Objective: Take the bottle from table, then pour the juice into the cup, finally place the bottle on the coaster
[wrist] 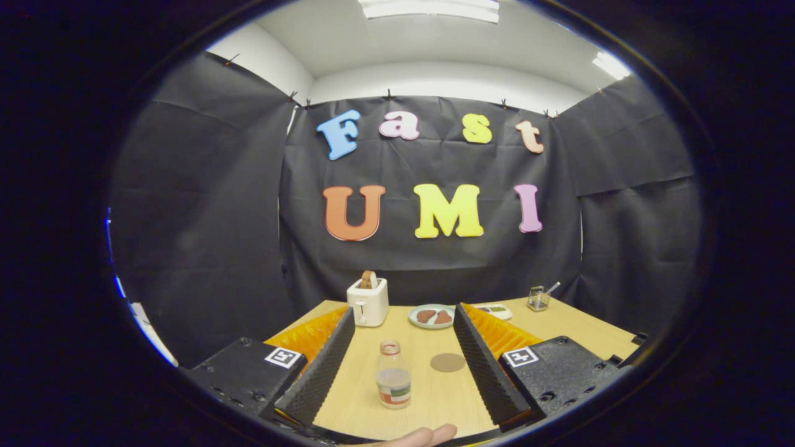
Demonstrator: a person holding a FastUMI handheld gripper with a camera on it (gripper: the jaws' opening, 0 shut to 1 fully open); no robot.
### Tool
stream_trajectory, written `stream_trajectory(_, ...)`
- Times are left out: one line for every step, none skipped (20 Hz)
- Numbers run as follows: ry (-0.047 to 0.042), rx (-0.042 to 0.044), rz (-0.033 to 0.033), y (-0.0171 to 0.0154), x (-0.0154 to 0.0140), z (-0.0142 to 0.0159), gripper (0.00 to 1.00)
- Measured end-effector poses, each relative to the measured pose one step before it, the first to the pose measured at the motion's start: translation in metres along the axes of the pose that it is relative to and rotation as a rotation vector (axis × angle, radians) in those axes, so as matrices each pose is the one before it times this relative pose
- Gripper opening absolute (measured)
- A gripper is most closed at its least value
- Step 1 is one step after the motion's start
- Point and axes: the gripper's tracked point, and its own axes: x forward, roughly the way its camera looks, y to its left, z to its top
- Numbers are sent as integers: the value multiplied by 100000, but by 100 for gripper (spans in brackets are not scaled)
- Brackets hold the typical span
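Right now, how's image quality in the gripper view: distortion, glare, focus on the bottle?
Gripper view: strong fisheye bending at the wall and table edges; ceiling lights blown out, no glare on the tabletop; juice bottle between the open gripper fingers looks sharp, soft shadow only; coaster clear; toaster, plate and small glass beyond are small but readable.

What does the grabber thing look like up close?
The gripper has two long, wedge-shaped fingers with ribbed, saw-toothed inner faces. Each sits on a chunky black block with screw holes and a small square black-and-white marker sticker. Ridged orange plastic panels run behind the fingers.
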Motion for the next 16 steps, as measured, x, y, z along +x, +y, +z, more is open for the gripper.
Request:
stream_trajectory(435,687,-218,66,133,-552,100)
stream_trajectory(502,1335,-329,22,189,-693,100)
stream_trajectory(123,1254,165,64,253,-849,100)
stream_trajectory(463,461,377,90,292,-738,100)
stream_trajectory(879,-540,-218,-37,339,-974,100)
stream_trajectory(1201,-659,-571,-218,321,-898,100)
stream_trajectory(1259,-628,-195,-150,322,-1074,100)
stream_trajectory(603,-257,-419,-114,304,-731,100)
stream_trajectory(200,80,-278,-121,410,-694,100)
stream_trajectory(403,378,-272,-95,303,-688,100)
stream_trajectory(622,378,167,22,365,-846,100)
stream_trajectory(767,236,-71,74,311,-729,100)
stream_trajectory(575,-386,-381,-8,381,-807,100)
stream_trajectory(590,-1008,-324,41,299,-644,100)
stream_trajectory(417,-1425,-558,20,409,-620,100)
stream_trajectory(664,-1571,-920,-79,327,-629,100)
